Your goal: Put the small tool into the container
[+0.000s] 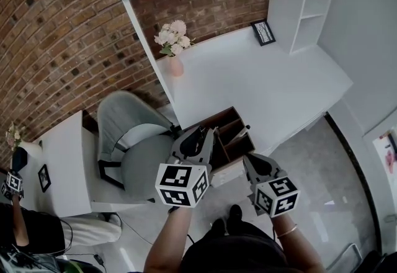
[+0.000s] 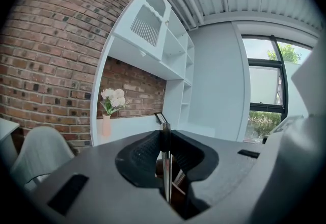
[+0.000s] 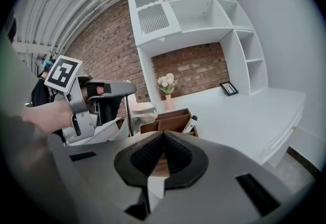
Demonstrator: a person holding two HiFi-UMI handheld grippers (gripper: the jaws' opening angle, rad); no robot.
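In the head view a wooden compartment container (image 1: pixel 239 143) sits at the near edge of the white desk (image 1: pixel 273 85). My left gripper (image 1: pixel 201 136) hovers over its left side, shut on a thin metal tool (image 2: pixel 166 167) that stands upright between the pads. The right gripper view shows the same tool (image 3: pixel 130 116) hanging below the left gripper (image 3: pixel 102 98), just left of the container (image 3: pixel 168 118). My right gripper (image 1: pixel 251 165) is held in front of the desk edge, shut (image 3: pixel 163 134) with nothing in it.
A white item with a black cap (image 3: pixel 189 124) leans in the container. A grey chair (image 1: pixel 133 141) stands left of the desk. A vase of flowers (image 1: pixel 173 48), a picture frame (image 1: pixel 263 31) and shelves (image 1: pixel 310 5) are at the back. A person (image 1: pixel 25 228) stands at far left.
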